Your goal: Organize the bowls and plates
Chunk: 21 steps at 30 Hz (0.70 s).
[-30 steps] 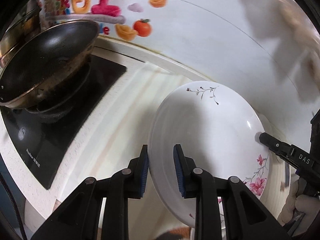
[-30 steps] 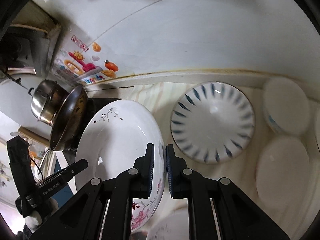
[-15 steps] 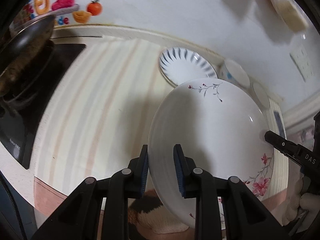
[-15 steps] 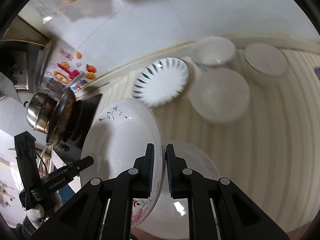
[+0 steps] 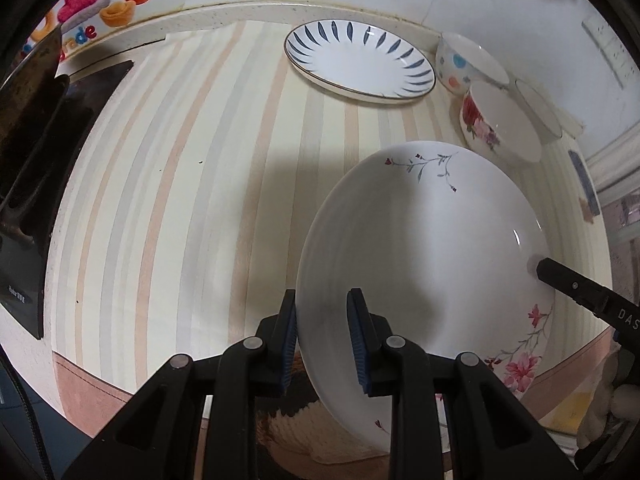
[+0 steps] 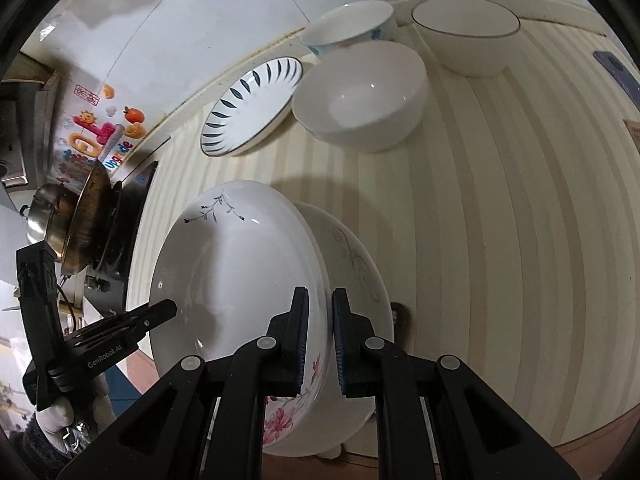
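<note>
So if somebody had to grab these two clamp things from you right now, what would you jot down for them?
Left gripper: shut on the near rim of the flowered plate.
Right gripper: shut on the opposite rim of the same plate, which is tilted in the air.
Under it: another plate with a grey swirl pattern lies on the striped counter.
At the back: blue-leaf plate and three bowls, unstacked.
Done: flowered plate lifted.
Left: probably set it on the swirl plate, then gather the rest.

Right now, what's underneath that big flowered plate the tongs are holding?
Under the flowered plate lies another plate with grey swirls on the striped counter. Most of it is covered.
</note>
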Each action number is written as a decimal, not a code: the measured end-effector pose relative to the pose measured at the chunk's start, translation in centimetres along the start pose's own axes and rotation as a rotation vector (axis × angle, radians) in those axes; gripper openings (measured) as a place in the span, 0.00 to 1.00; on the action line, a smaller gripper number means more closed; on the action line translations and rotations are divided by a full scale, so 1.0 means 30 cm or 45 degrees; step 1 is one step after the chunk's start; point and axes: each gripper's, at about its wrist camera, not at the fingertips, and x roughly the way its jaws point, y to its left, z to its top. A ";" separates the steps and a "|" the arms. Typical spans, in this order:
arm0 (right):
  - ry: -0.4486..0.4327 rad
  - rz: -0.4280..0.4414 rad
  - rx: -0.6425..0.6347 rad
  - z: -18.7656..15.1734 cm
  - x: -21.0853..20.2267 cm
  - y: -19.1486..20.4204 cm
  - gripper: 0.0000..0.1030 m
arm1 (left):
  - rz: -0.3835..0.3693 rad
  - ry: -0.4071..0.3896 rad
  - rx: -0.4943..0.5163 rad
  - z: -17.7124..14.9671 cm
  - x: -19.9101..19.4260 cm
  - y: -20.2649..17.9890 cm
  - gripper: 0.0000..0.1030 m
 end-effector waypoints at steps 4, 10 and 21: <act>0.007 -0.008 0.003 -0.001 0.008 -0.009 0.13 | 0.024 0.012 0.035 0.001 0.018 -0.014 0.21; 0.022 -0.017 0.013 -0.001 0.018 -0.026 0.13 | 0.061 0.021 0.083 -0.006 0.040 -0.041 0.21; 0.053 -0.051 0.006 -0.021 0.027 -0.053 0.13 | 0.098 0.049 0.131 -0.034 0.083 -0.084 0.21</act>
